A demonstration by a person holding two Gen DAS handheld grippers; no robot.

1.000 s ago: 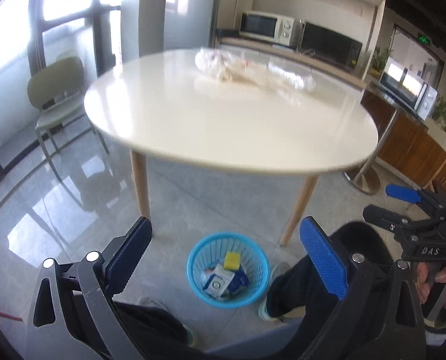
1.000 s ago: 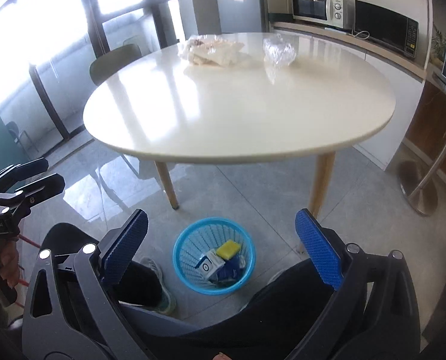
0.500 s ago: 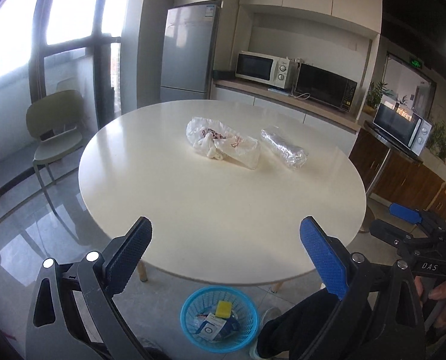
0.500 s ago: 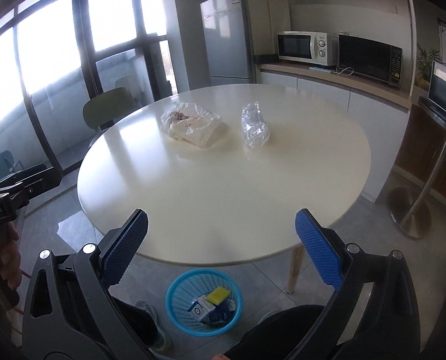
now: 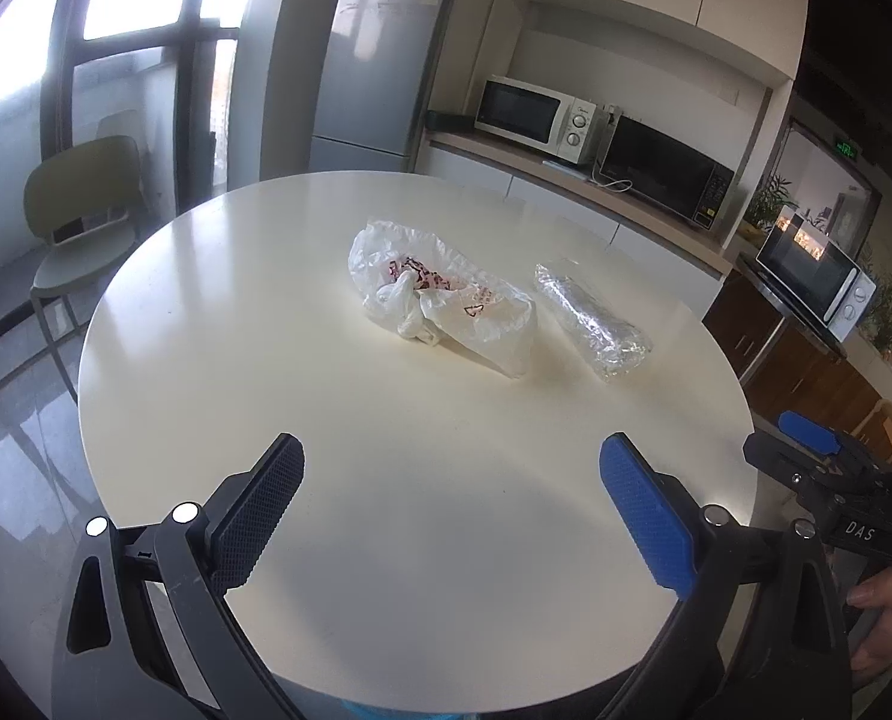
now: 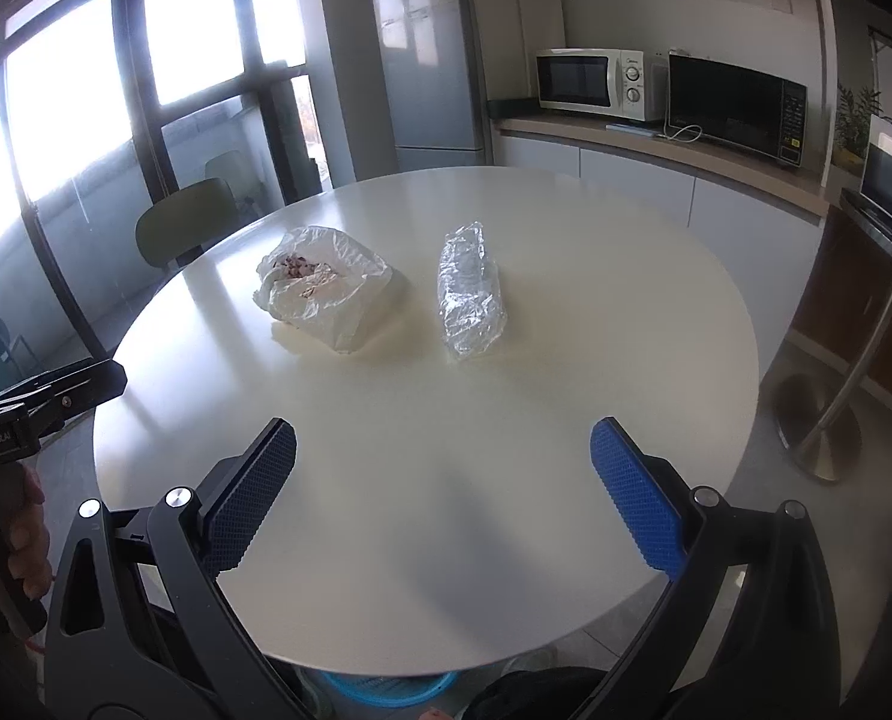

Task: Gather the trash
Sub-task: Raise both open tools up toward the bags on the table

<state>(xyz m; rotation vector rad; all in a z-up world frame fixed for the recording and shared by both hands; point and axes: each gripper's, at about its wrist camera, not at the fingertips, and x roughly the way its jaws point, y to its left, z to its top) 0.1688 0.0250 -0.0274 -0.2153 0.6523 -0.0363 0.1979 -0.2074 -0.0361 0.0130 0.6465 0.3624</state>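
Observation:
A crumpled white plastic bag with red print (image 5: 440,294) (image 6: 320,282) lies near the middle of the round white table (image 5: 386,510) (image 6: 565,408). A clear crinkled plastic wrapper (image 5: 592,321) (image 6: 469,294) lies to its right. My left gripper (image 5: 451,492) is open and empty over the table's near part. My right gripper (image 6: 443,468) is open and empty, also over the near part, well short of both pieces of trash. A sliver of the blue trash basket (image 6: 386,690) shows under the table's near edge.
A green chair (image 5: 86,204) stands left of the table by the windows. A fridge (image 5: 380,66), a counter with microwaves (image 5: 535,111) and a metal stool base (image 6: 817,444) are behind and right. The right gripper also shows in the left wrist view (image 5: 829,468).
Both grippers have risen from looking at the floor and blue basket under the table to looking down over the tabletop. Both stayed open and empty.

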